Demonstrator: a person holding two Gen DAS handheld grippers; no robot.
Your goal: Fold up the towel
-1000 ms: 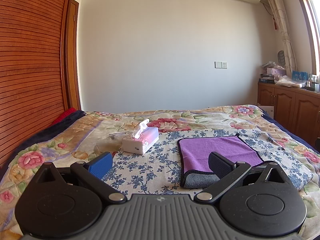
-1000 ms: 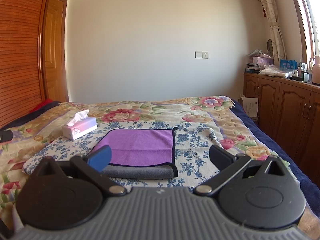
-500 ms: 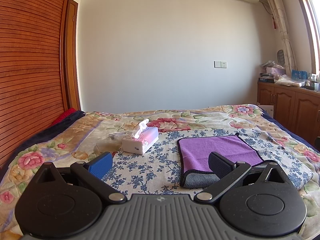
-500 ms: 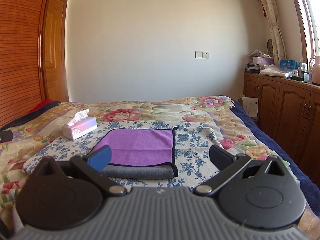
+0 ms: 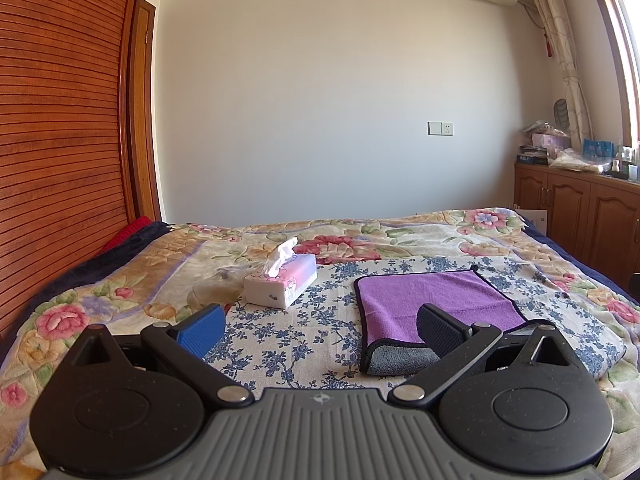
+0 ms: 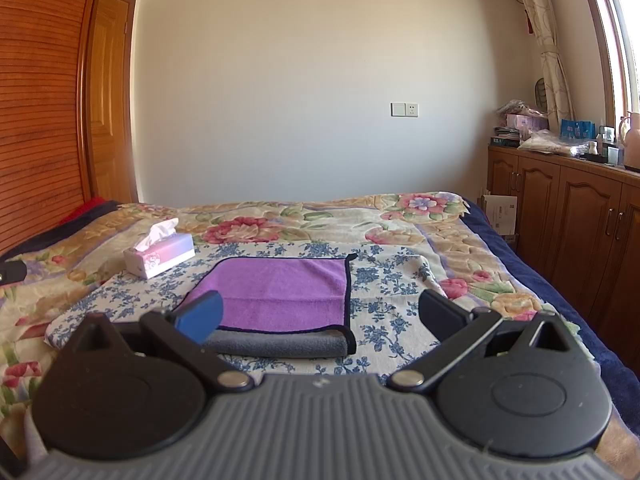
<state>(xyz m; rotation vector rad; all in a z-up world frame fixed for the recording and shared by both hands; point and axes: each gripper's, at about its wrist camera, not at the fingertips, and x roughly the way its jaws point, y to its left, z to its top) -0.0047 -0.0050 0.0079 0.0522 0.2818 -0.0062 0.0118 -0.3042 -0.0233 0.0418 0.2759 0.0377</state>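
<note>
A purple towel [image 5: 432, 300] with a grey underside and dark edging lies flat on the bed, its near edge rolled over to show grey. It also shows in the right wrist view [image 6: 280, 296]. My left gripper [image 5: 320, 330] is open and empty, held above the bed in front of the towel's left side; its right finger overlaps the towel's near edge in view. My right gripper [image 6: 320, 316] is open and empty, held short of the towel's near edge, its left finger overlapping the towel's near left corner.
A tissue box [image 5: 282, 284] stands left of the towel, also in the right wrist view [image 6: 160, 254]. The bed has a floral cover [image 5: 400, 236] under a blue-flowered sheet. A wooden cabinet [image 6: 568, 208] runs along the right; a slatted wooden wall [image 5: 60, 160] is left.
</note>
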